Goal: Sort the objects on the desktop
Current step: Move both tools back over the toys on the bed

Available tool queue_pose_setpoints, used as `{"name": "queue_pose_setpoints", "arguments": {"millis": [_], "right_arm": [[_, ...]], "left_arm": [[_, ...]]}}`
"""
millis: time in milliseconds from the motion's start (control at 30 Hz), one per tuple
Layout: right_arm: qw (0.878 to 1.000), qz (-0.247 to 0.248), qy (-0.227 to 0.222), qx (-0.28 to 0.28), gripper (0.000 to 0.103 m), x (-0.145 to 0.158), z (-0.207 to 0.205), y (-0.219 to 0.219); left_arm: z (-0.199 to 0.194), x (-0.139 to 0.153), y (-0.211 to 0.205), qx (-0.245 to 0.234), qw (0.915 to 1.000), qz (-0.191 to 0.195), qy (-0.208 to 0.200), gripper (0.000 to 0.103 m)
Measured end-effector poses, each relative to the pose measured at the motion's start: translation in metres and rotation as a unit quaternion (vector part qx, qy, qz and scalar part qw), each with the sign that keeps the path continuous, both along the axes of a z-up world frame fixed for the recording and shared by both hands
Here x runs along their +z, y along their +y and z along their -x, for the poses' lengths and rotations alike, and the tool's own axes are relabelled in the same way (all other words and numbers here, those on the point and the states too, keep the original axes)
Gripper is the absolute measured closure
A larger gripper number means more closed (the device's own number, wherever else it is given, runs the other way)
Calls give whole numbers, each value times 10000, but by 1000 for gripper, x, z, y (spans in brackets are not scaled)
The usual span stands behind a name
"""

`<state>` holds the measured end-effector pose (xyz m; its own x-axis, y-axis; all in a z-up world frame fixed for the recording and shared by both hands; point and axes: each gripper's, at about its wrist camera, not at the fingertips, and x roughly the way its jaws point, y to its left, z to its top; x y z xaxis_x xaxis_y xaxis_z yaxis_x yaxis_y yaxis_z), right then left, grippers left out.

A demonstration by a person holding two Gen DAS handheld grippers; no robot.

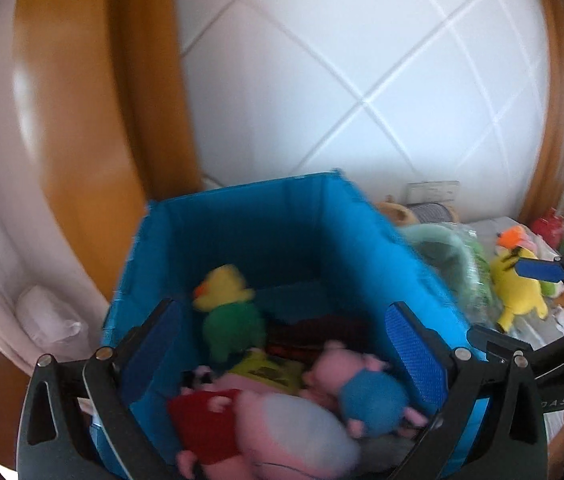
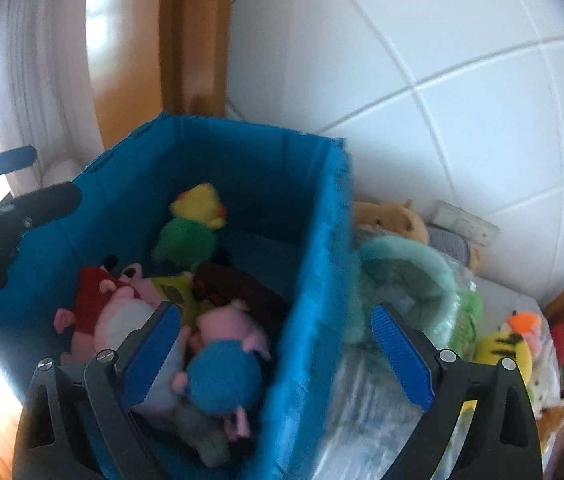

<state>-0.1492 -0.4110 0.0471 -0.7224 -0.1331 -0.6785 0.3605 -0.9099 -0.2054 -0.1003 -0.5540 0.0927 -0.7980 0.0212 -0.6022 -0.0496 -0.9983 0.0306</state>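
A blue fabric bin (image 1: 250,224) (image 2: 313,280) holds several plush toys: a yellow-headed green bird (image 1: 226,312) (image 2: 192,228), a pink pig in blue (image 1: 361,384) (image 2: 222,364), a pig in red (image 1: 206,420) (image 2: 94,300) and a large pink and grey plush (image 1: 293,436). My left gripper (image 1: 282,340) hangs open over the bin with nothing between its pads. My right gripper (image 2: 278,356) is open too and straddles the bin's right wall, one finger over the toys, the other outside. Each gripper shows at the edge of the other's view, the right gripper (image 1: 521,304) and the left gripper (image 2: 38,180).
To the right of the bin lie a mint green plush ring (image 2: 405,280), a clear plastic bag (image 2: 377,420), a yellow plush (image 1: 517,288) (image 2: 501,352), a brown plush (image 2: 389,216) and more small toys. A white tiled wall with a socket (image 2: 465,220) stands behind, a wooden door frame (image 1: 82,120) to the left.
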Motion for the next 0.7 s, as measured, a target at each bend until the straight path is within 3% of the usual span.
{"name": "queue_pose_setpoints", "arguments": {"millis": [233, 467, 700], "right_arm": [[9984, 251, 154, -474, 6, 3, -45, 120], [9959, 325, 42, -838, 6, -8, -73, 266], [9934, 198, -179, -1116, 6, -19, -95, 392]], "left_arm": [[-16, 1, 127, -522, 9985, 169, -6, 0], [-29, -14, 269, -816, 9963, 216, -133, 0], [-34, -35, 380, -1065, 9936, 81, -364, 0]]}}
